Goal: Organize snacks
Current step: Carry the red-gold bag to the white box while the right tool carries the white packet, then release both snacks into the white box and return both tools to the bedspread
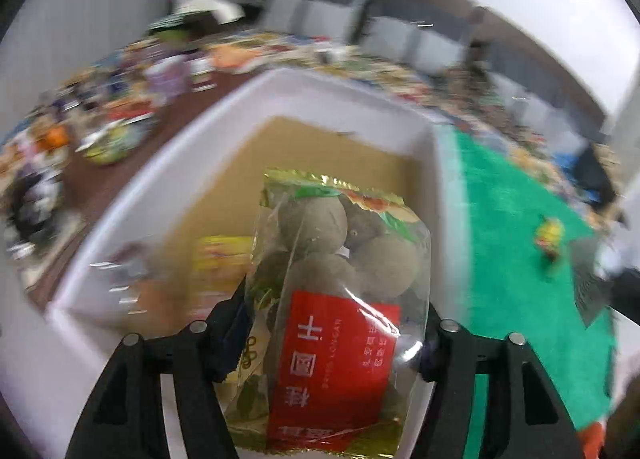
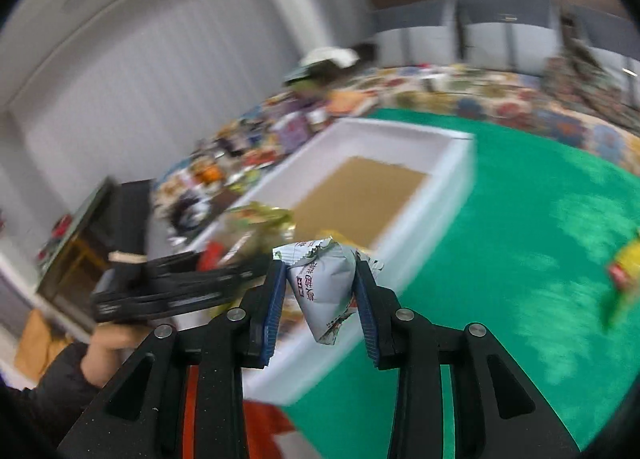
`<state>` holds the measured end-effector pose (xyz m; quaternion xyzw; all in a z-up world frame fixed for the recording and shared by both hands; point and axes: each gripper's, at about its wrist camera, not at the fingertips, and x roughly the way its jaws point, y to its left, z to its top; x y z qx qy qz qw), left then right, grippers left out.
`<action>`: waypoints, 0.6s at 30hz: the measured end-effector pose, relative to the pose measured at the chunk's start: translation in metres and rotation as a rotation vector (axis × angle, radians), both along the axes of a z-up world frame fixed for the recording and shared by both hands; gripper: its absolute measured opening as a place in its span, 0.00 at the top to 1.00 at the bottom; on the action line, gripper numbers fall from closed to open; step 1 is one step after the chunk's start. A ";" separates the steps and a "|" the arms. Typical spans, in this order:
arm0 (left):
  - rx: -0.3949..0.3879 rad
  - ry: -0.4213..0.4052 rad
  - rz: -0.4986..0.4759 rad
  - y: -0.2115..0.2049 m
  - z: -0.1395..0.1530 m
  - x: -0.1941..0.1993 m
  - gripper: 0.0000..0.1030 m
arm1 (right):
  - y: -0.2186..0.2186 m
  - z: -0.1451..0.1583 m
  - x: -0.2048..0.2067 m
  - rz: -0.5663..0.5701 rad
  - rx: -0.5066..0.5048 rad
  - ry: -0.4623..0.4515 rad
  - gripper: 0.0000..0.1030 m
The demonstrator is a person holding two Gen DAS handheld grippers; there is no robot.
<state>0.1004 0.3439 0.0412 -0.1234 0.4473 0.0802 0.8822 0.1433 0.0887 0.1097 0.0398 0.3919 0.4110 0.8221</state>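
My left gripper (image 1: pixel 336 311) is shut on a clear bag of dried longans (image 1: pixel 340 299) with a red label and gold trim, held above the white box (image 1: pixel 132 219). The box has a brown cardboard floor (image 1: pixel 304 151) and a yellow packet (image 1: pixel 220 255) lies in it. My right gripper (image 2: pixel 320 279) is shut on a small white snack packet (image 2: pixel 324 291) with printed characters, above the box's near corner (image 2: pixel 400 243). In the right wrist view the left gripper (image 2: pixel 168 291) and the hand holding it (image 2: pixel 108 351) appear at the left, with the longan bag (image 2: pixel 260 227) over the box.
A green mat (image 2: pixel 520 219) covers the table right of the box, and a yellow-and-red snack (image 2: pixel 624 271) lies on it, the same snack (image 1: pixel 550 237) showing in the left wrist view. Many assorted snack packets (image 2: pixel 240 147) crowd the table behind and left of the box.
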 end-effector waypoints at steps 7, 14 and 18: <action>-0.050 0.008 0.195 0.058 -0.020 -0.028 0.11 | 0.066 -0.023 -0.014 0.056 0.000 0.032 0.32; -0.167 -0.113 0.056 0.005 0.002 -0.028 0.10 | -0.037 -0.087 -0.002 -0.158 -0.285 -0.062 0.28; -0.190 -0.145 -0.119 -0.069 0.017 -0.017 0.06 | -0.125 -0.144 0.004 -0.332 -0.478 -0.017 0.28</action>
